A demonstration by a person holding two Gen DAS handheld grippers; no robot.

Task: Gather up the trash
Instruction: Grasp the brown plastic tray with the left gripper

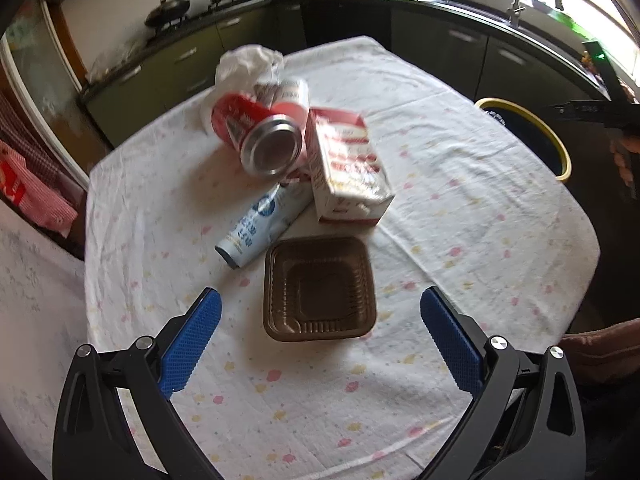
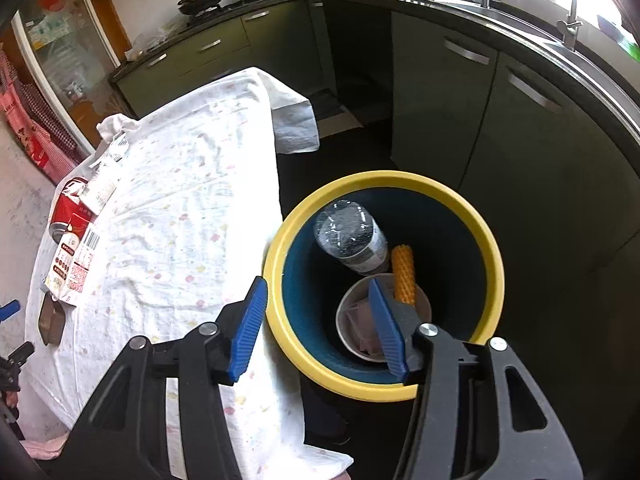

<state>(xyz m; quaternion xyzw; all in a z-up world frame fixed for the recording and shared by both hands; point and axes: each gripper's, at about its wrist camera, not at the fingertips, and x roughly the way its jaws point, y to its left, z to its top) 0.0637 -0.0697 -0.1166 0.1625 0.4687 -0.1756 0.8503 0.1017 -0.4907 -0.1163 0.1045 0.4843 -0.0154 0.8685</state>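
Note:
On the white flowered tablecloth (image 1: 460, 208) lie a brown plastic tray (image 1: 320, 290), a white-blue tube (image 1: 260, 220), a red-white carton (image 1: 348, 168), a red can (image 1: 256, 132) and crumpled white paper (image 1: 248, 64). My left gripper (image 1: 320, 336) is open and empty, its jaws on either side of the tray's near end. My right gripper (image 2: 318, 328) is open and empty above the yellow-rimmed bin (image 2: 280, 240), which holds a clear bottle (image 2: 352, 240), a corn cob (image 2: 403, 276) and a paper cup (image 2: 356, 332). The bin also shows in the left wrist view (image 1: 556, 140).
Dark kitchen cabinets (image 2: 460, 92) and a counter with a sink ring the far side and right. The bin stands on the floor beside the table's right edge. The carton (image 2: 72, 264), can (image 2: 70, 208) and tray (image 2: 50, 320) show at the left of the right wrist view.

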